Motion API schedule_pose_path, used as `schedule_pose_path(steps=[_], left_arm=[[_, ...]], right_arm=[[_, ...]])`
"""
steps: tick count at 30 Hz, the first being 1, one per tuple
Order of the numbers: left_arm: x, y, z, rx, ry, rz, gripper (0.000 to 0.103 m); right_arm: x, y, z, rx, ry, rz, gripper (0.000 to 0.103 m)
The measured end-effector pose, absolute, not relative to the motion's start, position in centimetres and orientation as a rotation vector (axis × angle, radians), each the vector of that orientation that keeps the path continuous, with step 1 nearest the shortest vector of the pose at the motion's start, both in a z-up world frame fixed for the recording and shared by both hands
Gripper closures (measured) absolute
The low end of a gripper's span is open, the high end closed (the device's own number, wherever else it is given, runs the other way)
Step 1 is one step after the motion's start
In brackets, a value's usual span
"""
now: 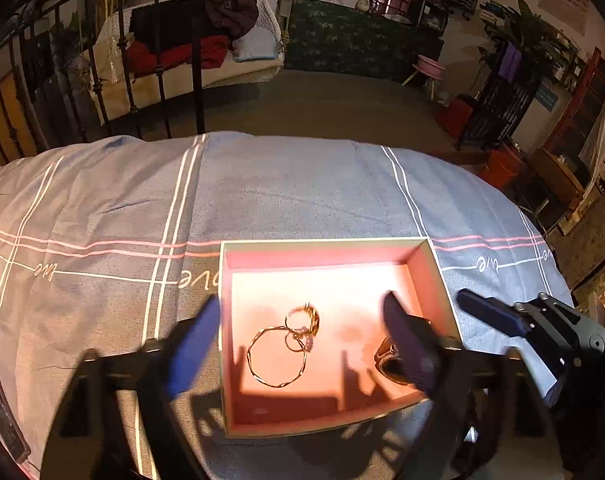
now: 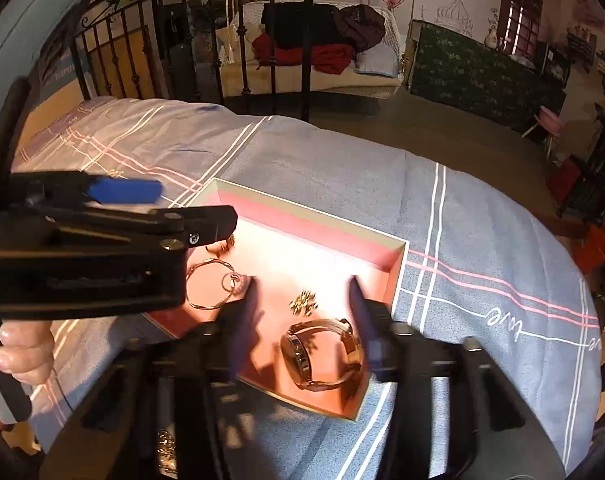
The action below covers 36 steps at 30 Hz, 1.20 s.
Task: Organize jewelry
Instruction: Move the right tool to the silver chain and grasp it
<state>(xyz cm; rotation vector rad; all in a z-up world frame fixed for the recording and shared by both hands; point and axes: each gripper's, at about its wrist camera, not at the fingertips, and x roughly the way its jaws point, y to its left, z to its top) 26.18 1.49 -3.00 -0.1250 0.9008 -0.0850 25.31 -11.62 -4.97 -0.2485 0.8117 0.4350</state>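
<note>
A shallow box [image 1: 326,246] with a pink inside lies open on the bedspread. In it are a thin gold bracelet [image 1: 276,356], small gold rings [image 1: 302,318] and a gold watch [image 2: 322,354] on its side. A little gold cluster [image 2: 304,303] lies beside the watch. My left gripper [image 1: 302,344] hangs open over the bracelet and rings, with nothing between its blue fingers. Over the watch end of the box my right gripper [image 2: 304,304] is open too, the watch lying loose near its right finger. In the left wrist view that watch [image 1: 384,354] is half hidden.
The grey-blue striped bedspread [image 1: 262,192] spreads around the box. A black iron bed frame [image 1: 198,60] stands at the far end, with floor and furniture beyond. A hand [image 2: 22,344] holds the left gripper [image 2: 190,208]. Something gold [image 2: 166,452] glints under the right gripper's body.
</note>
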Motion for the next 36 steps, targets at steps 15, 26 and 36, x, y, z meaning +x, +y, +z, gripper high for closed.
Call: schedule_pose_path(steps=[15,26,36], left_arm=[[11.7,2.6,-9.7,-0.055,0.959,-0.164,0.006],[11.7,0.4,-13.0,0.14,1.004,-0.201,0.007],[15.3,1.6,-12.8,0.02,0.981,-0.128,0.052]], right_arm=[[12.0,-18.1,-9.6,-0.067,0.879,0.45,0.025],[10.0,-16.9,-12.4,-0.064,0.94,0.468,0.025],[11.7,-16.7,-11.9,-0.109,0.924,0.443,0.02]])
